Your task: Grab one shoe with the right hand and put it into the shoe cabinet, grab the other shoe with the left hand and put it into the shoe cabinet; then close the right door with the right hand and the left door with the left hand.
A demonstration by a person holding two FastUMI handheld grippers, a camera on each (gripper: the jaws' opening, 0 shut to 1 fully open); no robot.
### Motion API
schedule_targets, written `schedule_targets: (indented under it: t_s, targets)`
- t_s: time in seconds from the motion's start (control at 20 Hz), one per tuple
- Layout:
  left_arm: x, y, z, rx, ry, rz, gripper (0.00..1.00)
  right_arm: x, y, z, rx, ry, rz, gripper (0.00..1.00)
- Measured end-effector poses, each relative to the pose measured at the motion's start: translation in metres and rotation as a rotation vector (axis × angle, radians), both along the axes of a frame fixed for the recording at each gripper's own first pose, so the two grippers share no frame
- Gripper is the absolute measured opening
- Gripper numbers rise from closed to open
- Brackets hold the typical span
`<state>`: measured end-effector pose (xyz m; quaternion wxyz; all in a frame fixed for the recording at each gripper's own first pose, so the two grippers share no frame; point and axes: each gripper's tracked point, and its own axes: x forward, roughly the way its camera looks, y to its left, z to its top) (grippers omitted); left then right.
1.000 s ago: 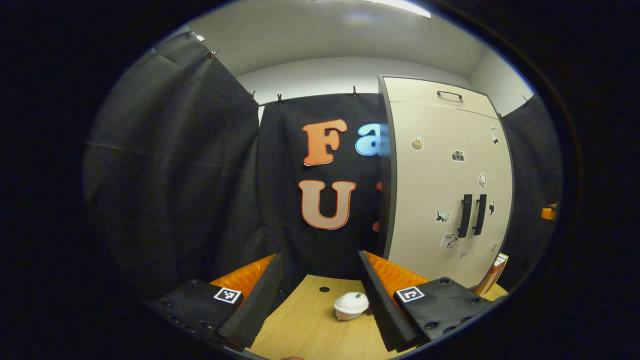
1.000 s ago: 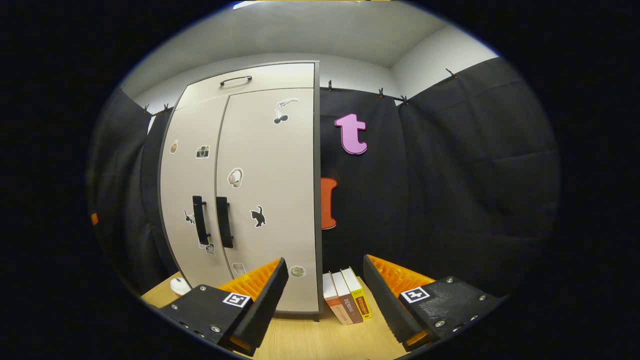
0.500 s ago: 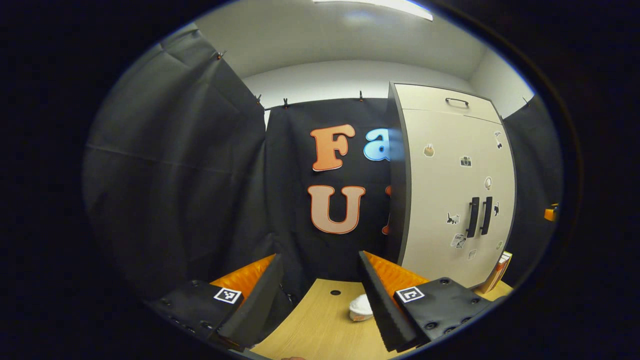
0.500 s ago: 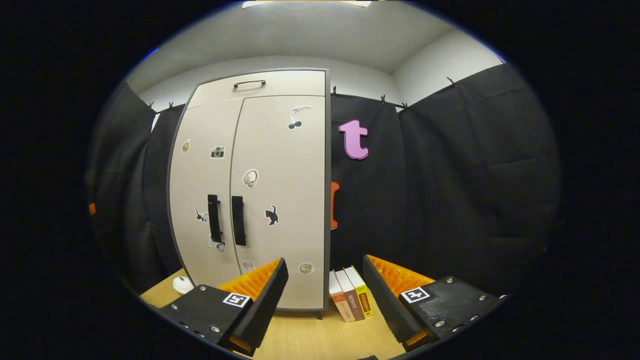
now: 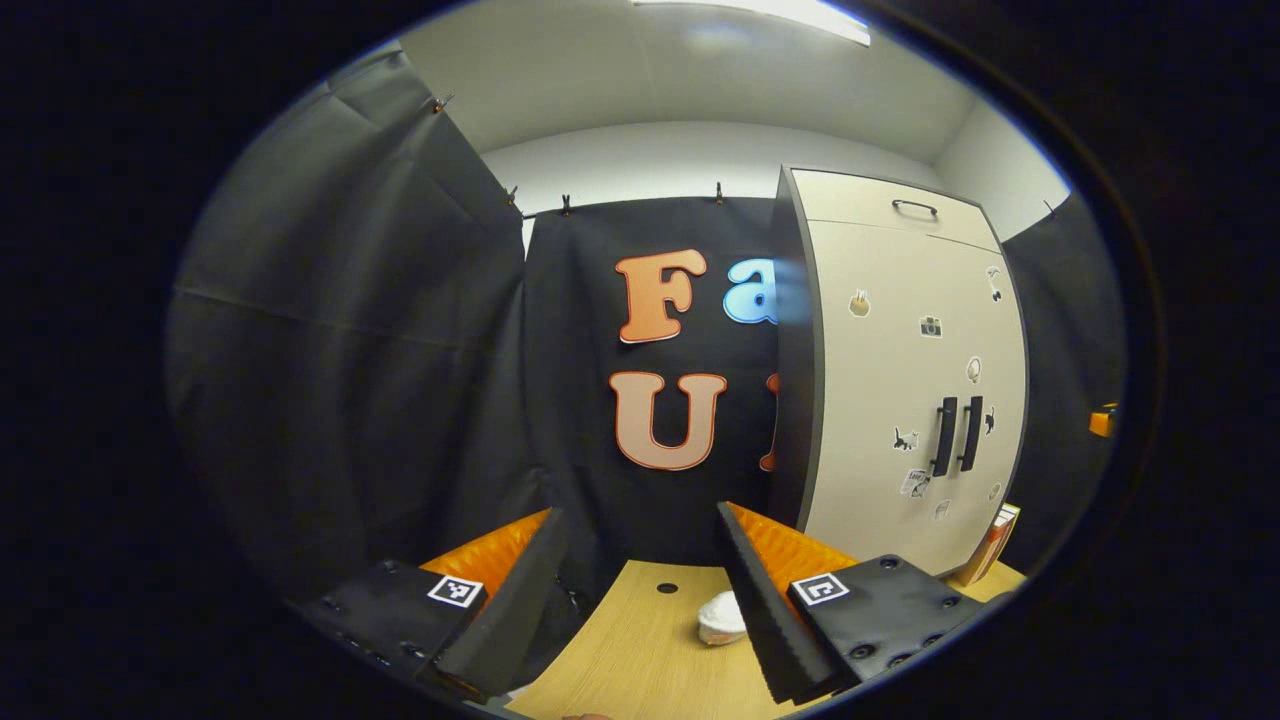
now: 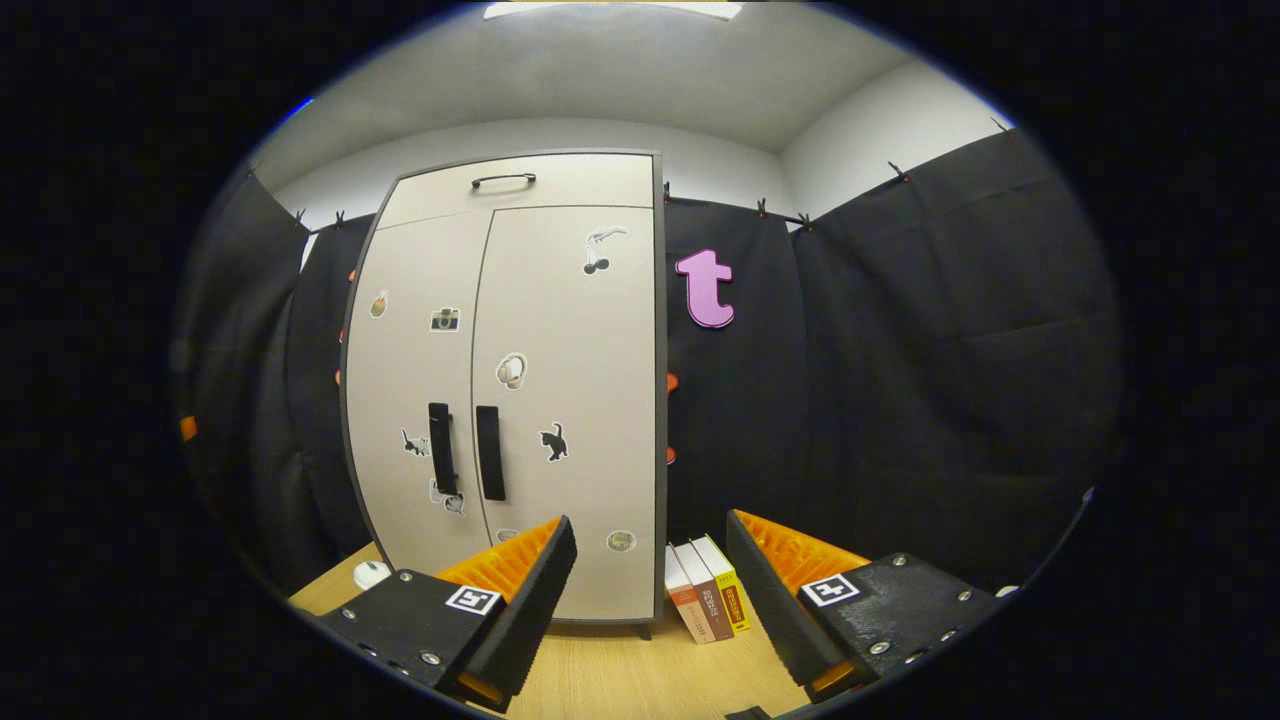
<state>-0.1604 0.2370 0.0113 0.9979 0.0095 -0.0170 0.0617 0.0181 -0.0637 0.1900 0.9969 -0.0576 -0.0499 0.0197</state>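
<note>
**On the wooden table, the cabinet stands with both doors closed**

At the back of the table, the shoe cabinet [image 6: 510, 390] stands upright against the black cloth wall, and its left door [image 6: 415, 390] and right door [image 6: 570, 400] both lie flush, meeting at the middle seam. Two black vertical handles [image 6: 465, 452] sit side by side at that seam, with small stickers scattered over the door faces and a drawer handle [image 6: 503, 180] on the top panel. In the left gripper view the same cabinet [image 5: 900, 380] appears at the right, seen from an angle that shows its dark side edge. No shoe can be seen.

The right gripper [image 6: 648, 585] hangs in front of the cabinet's lower right corner with its jaws spread wide, holding nothing and touching nothing. The left gripper [image 5: 640, 590] is likewise wide apart and empty, well back from the cabinet, aimed at the wall to the cabinet's left.

Just beside the cabinet's right edge, three books [image 6: 705, 600] lean together on the table [image 6: 620, 680]. A small white object [image 5: 722, 618] lies on the tabletop near the left gripper's right finger, partly hidden by it; what it is cannot be told. A small round hole [image 5: 667, 588] shows in the tabletop beyond it. Bare wood lies open between both grippers and the cabinet's base.
</note>
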Motion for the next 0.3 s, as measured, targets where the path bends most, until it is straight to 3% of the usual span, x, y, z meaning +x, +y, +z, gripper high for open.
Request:
schedule_targets:
  t_s: [0.3]
  targets:
    - [0.004,0.002,-0.003,-0.005,0.005,-0.038,0.96,-0.02,-0.001,0.001,0.003,-0.006,-0.033,0.94]
